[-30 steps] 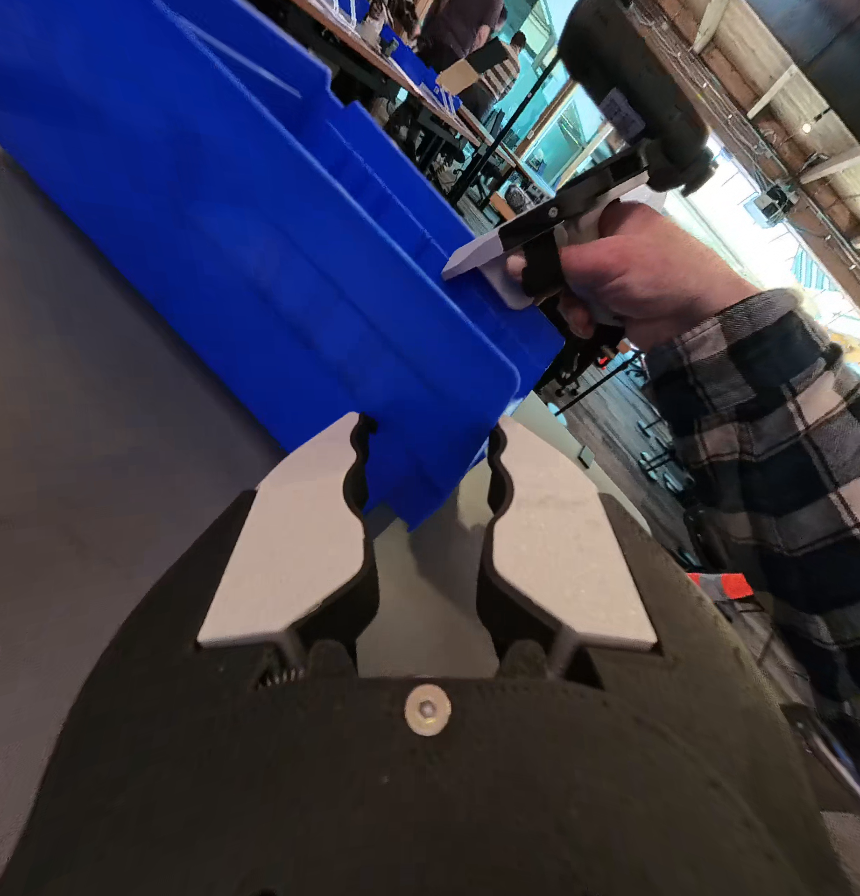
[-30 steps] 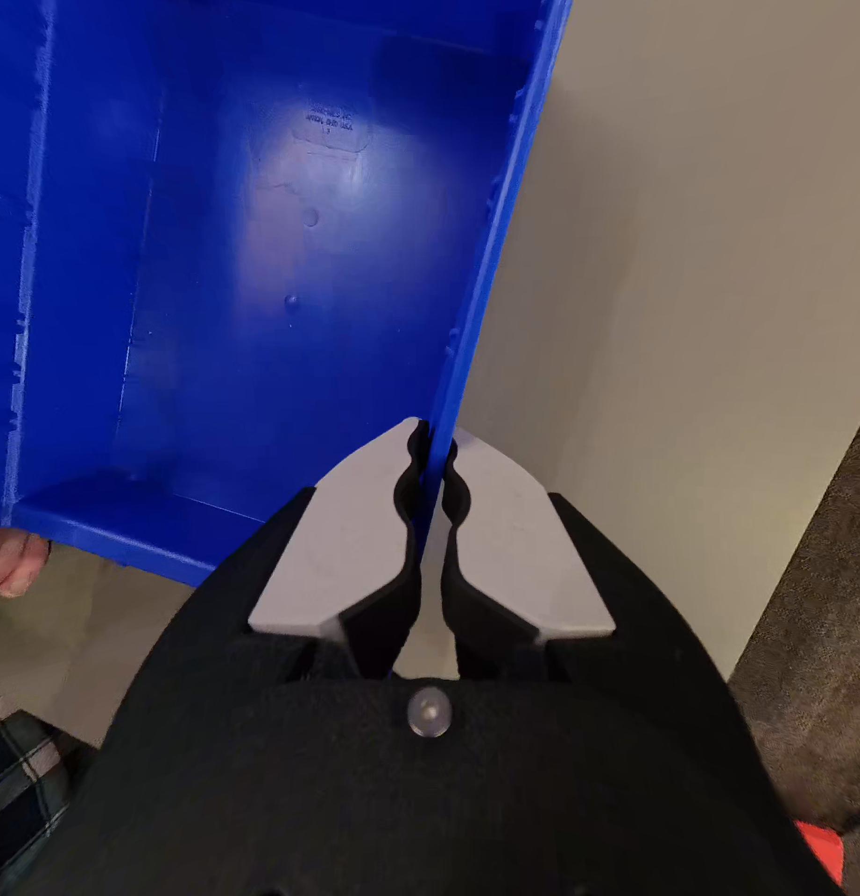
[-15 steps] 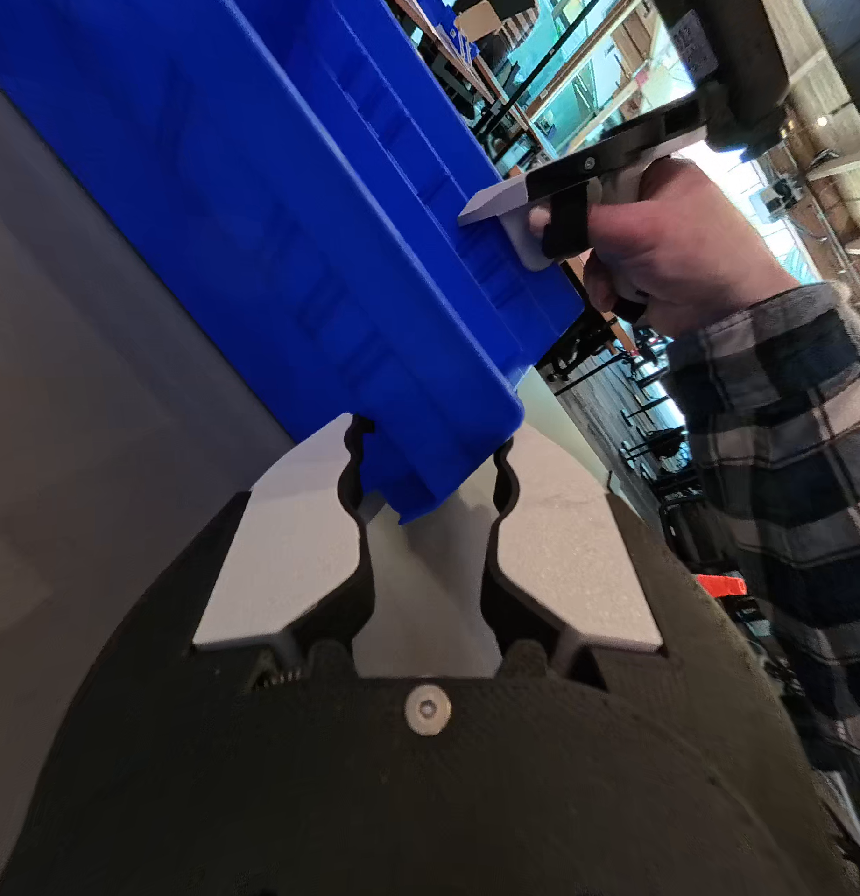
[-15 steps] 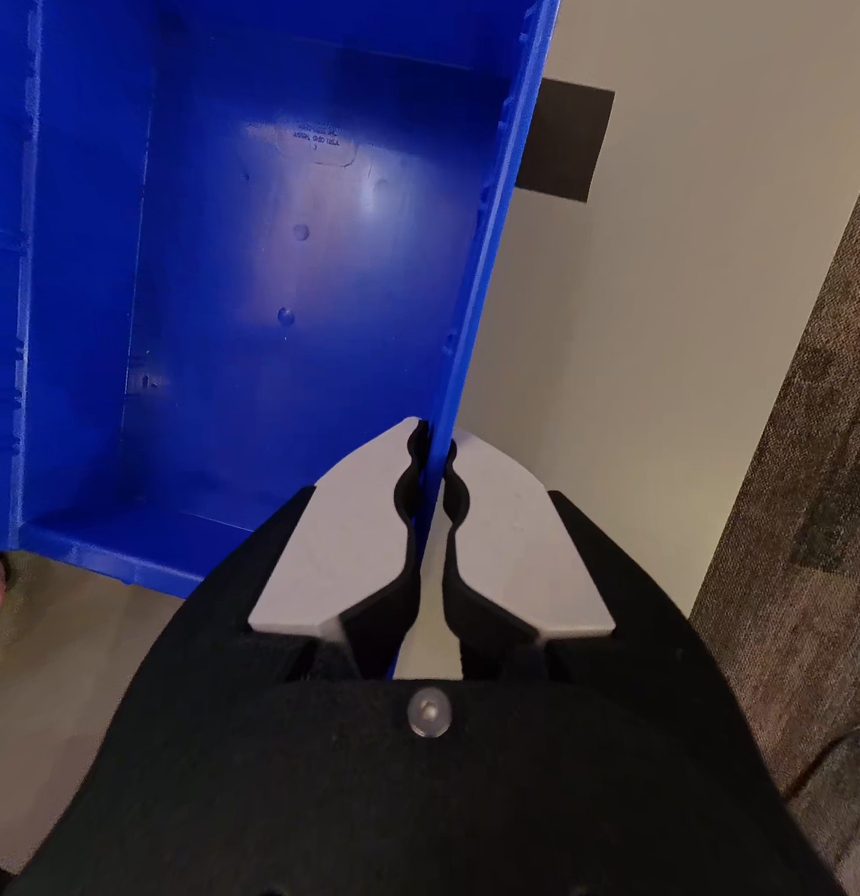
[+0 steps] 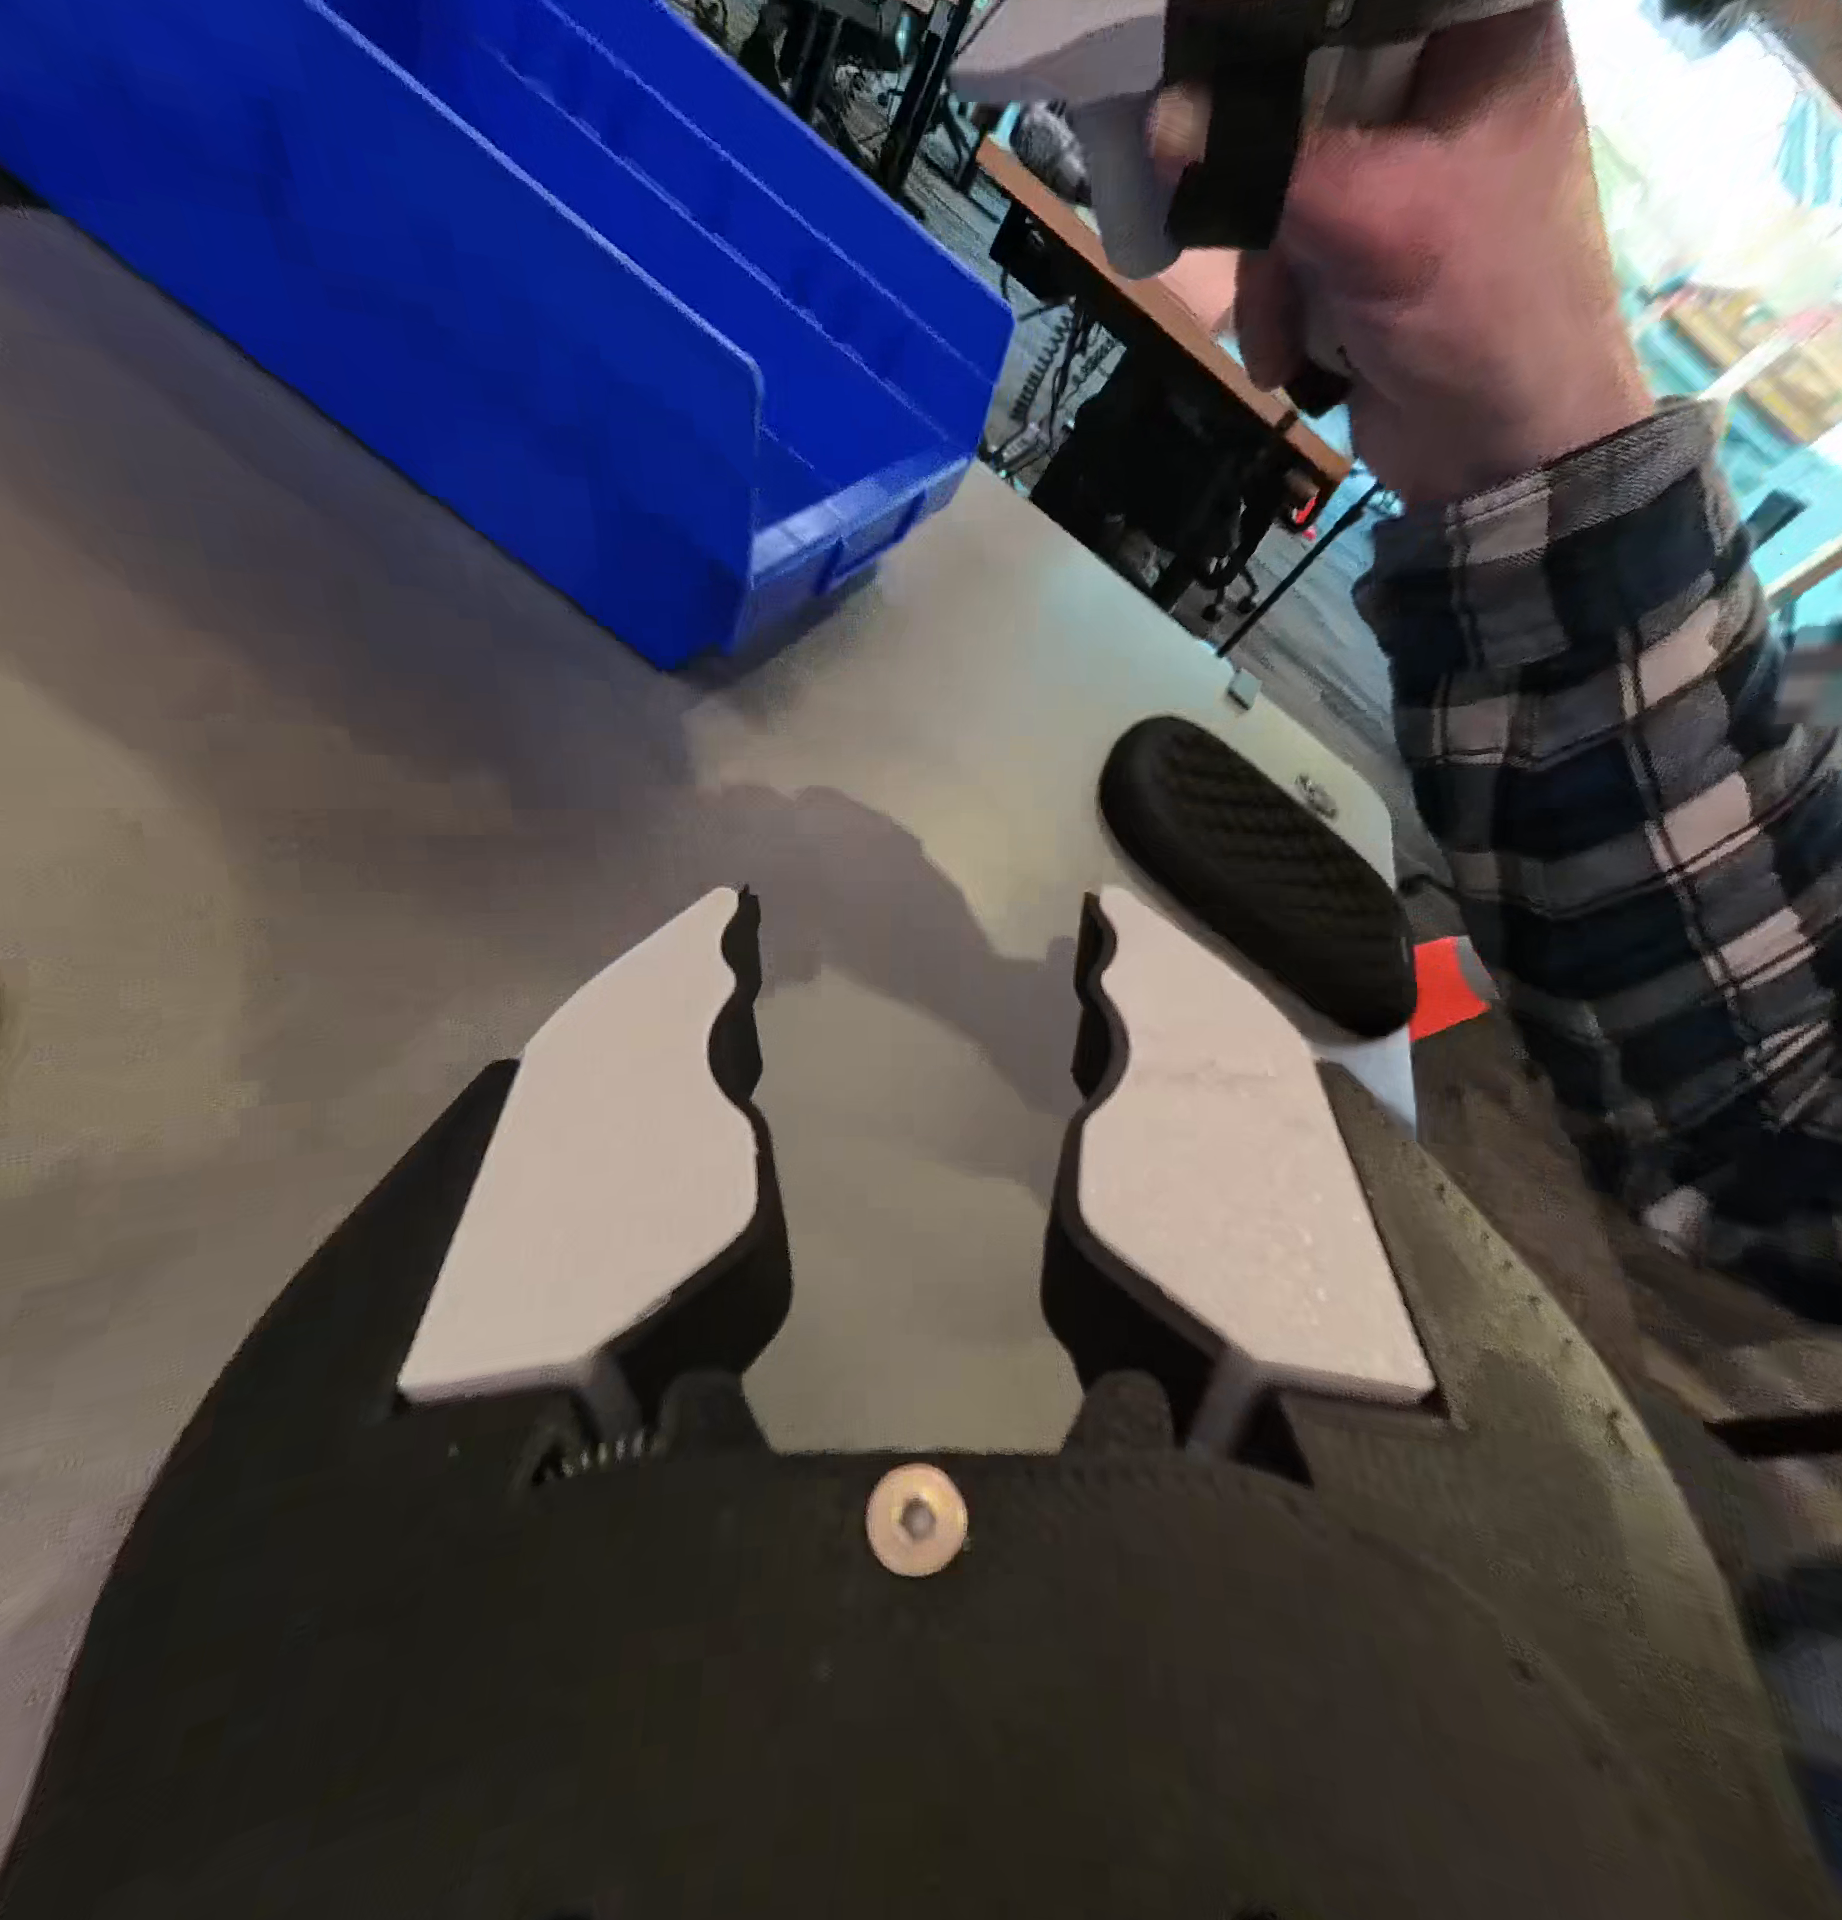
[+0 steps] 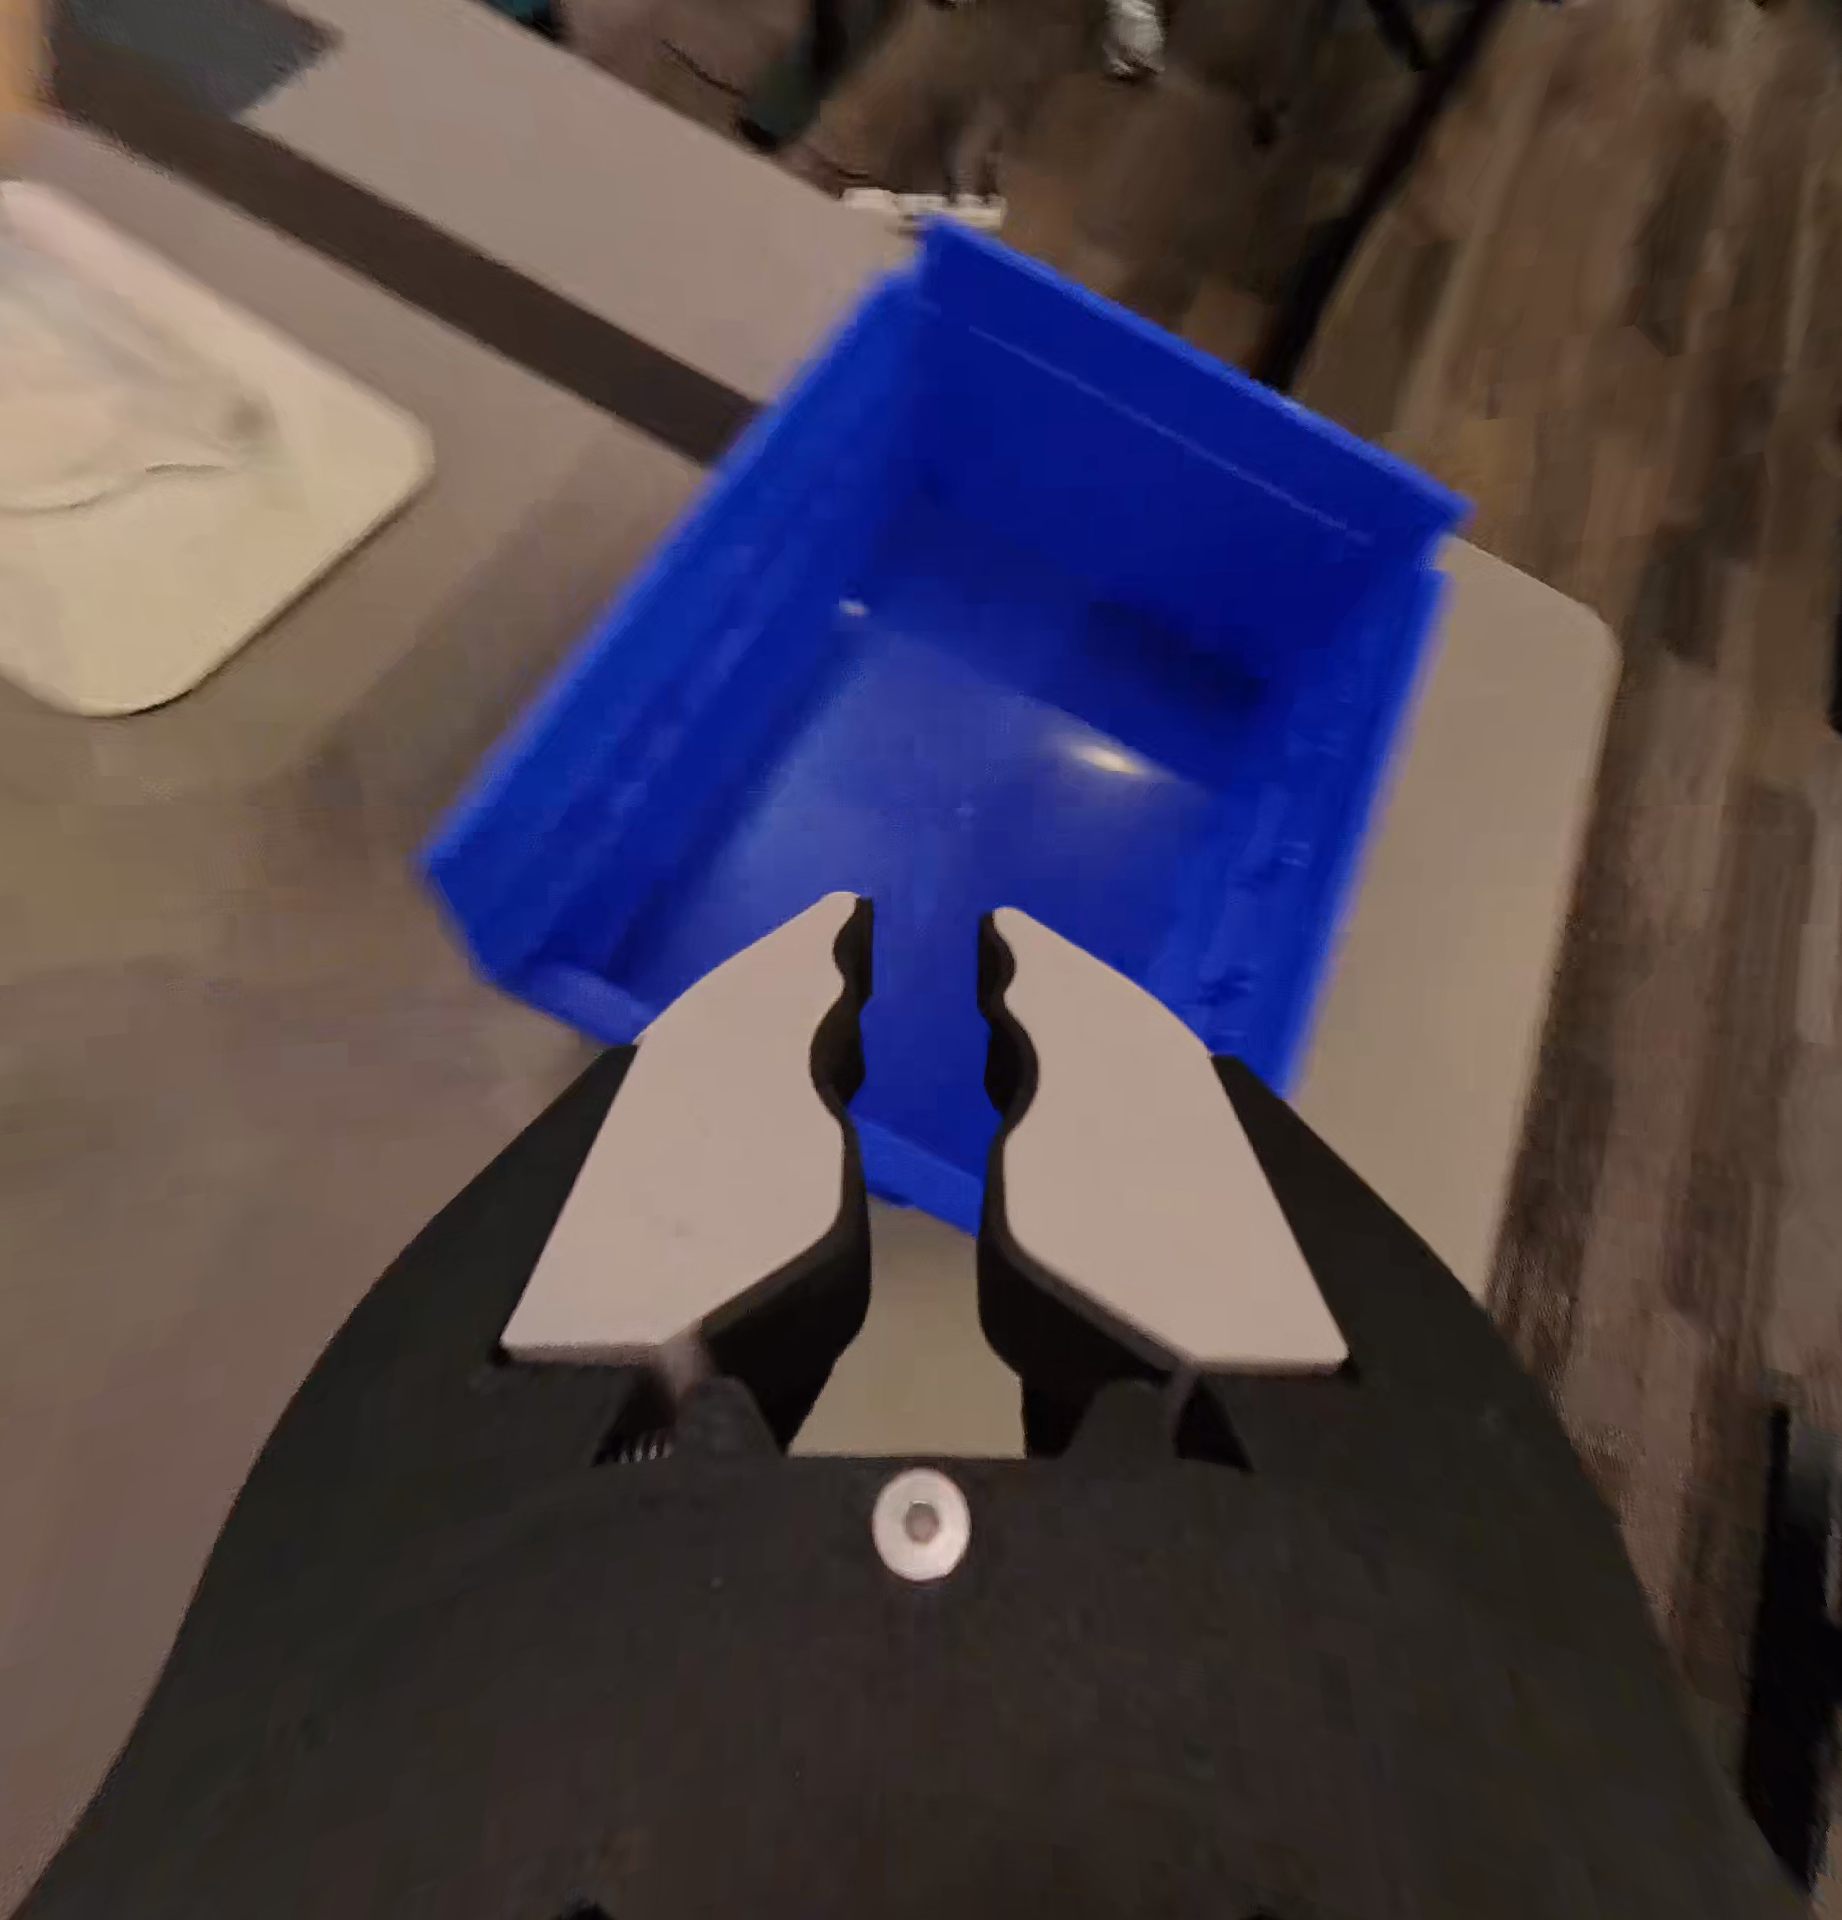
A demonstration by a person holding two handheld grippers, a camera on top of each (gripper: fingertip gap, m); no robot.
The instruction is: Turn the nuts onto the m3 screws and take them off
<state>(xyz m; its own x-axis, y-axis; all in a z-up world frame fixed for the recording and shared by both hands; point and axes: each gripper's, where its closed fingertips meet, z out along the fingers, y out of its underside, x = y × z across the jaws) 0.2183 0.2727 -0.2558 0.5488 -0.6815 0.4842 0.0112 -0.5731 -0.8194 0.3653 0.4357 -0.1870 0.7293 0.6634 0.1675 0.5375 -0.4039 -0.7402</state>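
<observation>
Two grippers, both bare: the left gripper gapes wide over the table, the right gripper stands narrowly parted above the bin (touching nothing). That blue bin sits at the table's far corner. No legible writing shows.

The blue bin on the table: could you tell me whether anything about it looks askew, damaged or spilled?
Nothing stands out. The blue bin sits upright and empty on the grey table, near its corner, with no visible damage.
</observation>
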